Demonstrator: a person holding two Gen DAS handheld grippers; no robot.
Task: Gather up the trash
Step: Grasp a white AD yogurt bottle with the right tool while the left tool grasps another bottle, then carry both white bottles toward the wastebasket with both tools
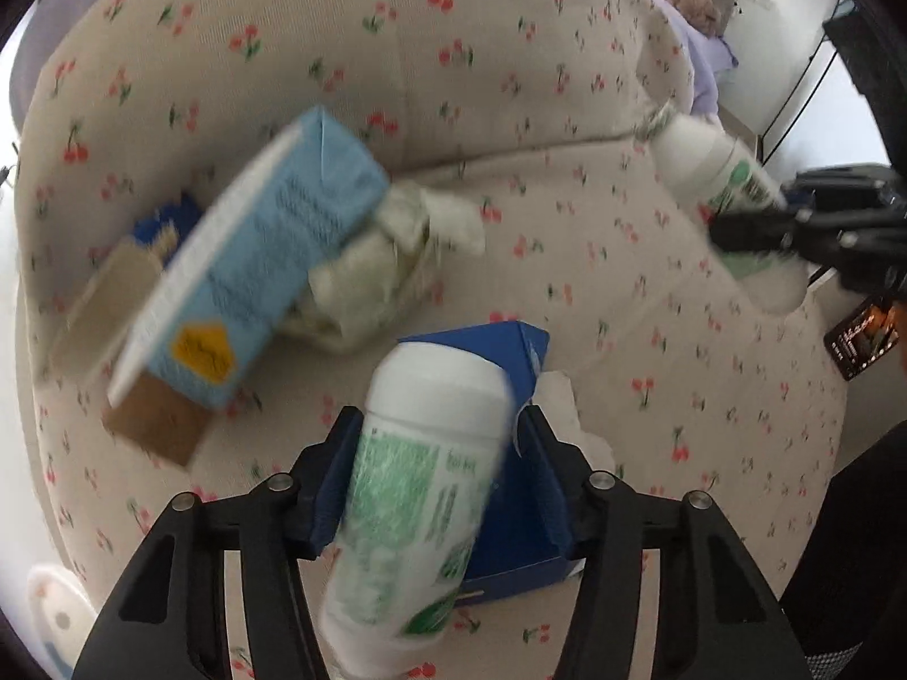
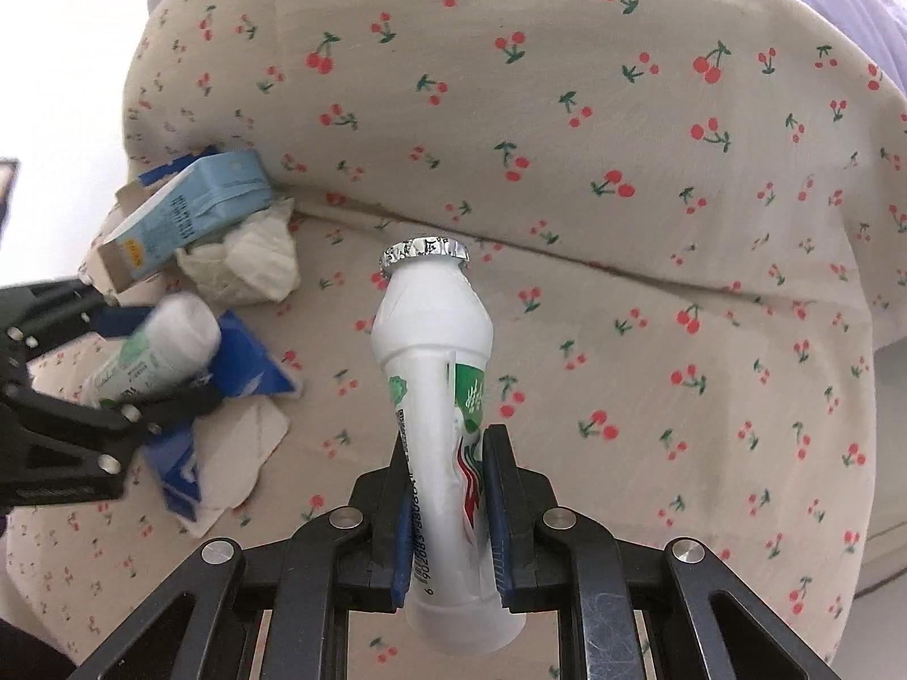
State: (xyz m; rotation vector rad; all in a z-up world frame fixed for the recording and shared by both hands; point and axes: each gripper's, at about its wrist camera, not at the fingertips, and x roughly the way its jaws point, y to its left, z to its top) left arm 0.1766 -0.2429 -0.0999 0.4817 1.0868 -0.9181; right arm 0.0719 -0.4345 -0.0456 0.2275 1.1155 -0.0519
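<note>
While my right gripper pinches a small white yogurt bottle low on its body, blue pads pressed into the crumpled label, my left gripper has its fingers around a second bottle. The left view is blurred, so I cannot tell whether those pads grip it yet.

Risk, as I judge it: the left bottle sits slanted between my fingers and could slide out if they do not close squarely. The right bottle is held near its base, foil cap far from the pads, so it might pivot or spill dregs.

Both grippers point steeply down at the cherry-print cushion. Further left lie more trash: a light blue carton, crumpled tissue and a dark blue box just beyond my left fingers.
</note>
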